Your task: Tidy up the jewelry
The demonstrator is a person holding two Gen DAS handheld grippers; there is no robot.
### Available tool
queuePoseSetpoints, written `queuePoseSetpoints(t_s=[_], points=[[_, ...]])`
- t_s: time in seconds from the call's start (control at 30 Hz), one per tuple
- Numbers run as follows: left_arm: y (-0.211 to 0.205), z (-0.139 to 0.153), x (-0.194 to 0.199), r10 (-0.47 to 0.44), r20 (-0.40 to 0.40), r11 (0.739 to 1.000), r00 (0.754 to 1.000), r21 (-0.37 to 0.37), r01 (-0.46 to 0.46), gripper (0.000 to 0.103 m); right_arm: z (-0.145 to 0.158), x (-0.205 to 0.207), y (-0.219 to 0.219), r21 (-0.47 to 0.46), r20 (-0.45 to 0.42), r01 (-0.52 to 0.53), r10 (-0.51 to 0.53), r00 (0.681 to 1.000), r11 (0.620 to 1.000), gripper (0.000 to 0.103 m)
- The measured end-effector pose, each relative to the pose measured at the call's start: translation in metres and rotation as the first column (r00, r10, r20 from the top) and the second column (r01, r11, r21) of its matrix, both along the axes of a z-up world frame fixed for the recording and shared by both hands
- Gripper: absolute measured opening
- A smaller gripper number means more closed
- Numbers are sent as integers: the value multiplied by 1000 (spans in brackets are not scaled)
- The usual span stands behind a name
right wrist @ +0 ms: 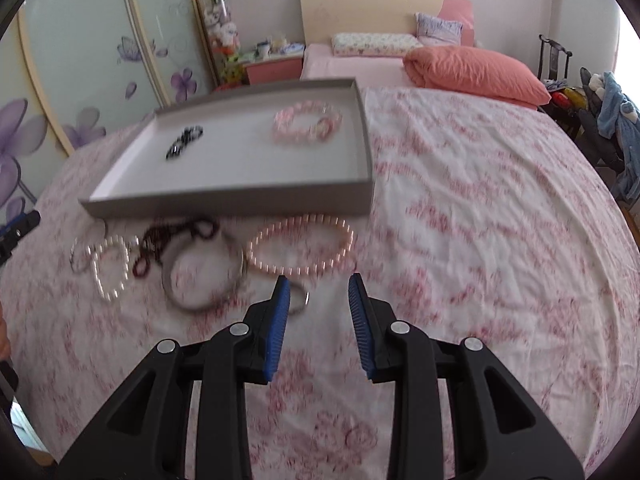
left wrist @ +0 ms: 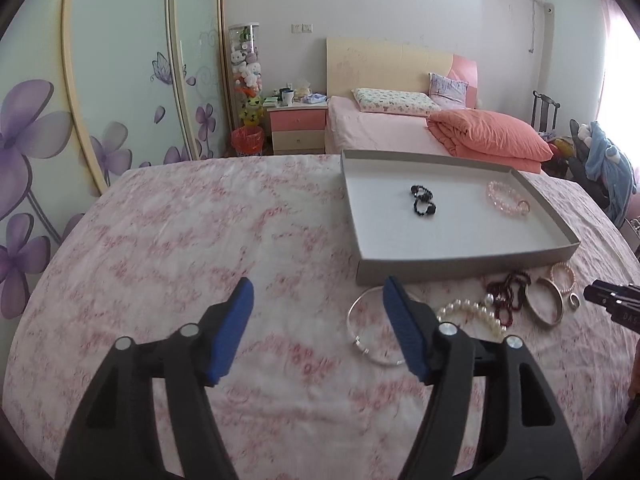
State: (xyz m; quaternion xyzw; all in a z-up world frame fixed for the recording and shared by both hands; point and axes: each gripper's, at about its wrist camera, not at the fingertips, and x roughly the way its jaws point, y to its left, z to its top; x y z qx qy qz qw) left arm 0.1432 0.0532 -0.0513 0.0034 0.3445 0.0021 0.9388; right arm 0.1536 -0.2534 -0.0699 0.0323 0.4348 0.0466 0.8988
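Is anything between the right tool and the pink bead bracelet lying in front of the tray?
Nothing visible blocks it. The right tool is open and empty, just short of the pink bead bracelet. A small ring lies beside its left finger, and a metal bangle lies further left.

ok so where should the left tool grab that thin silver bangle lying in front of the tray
Take the thin silver bangle on its near-left arc, coming down from above with one pad inside the ring and one outside. It lies flat on the cloth, and that side is bare, away from the pearl bracelet.
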Motion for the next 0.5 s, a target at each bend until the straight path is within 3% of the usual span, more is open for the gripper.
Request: queuePoseSetpoints(t_s=[0.17,0.5], points=[[4,-4,-10,-5,-11,1000,1000,1,5,78,-14,-7,11,-30,-24,-26,25,999,999,35],[-11,-13,-11,-53,-36,998,998,19,54,84,-17,0,24,-65,-7,-54,54,999,996,32]])
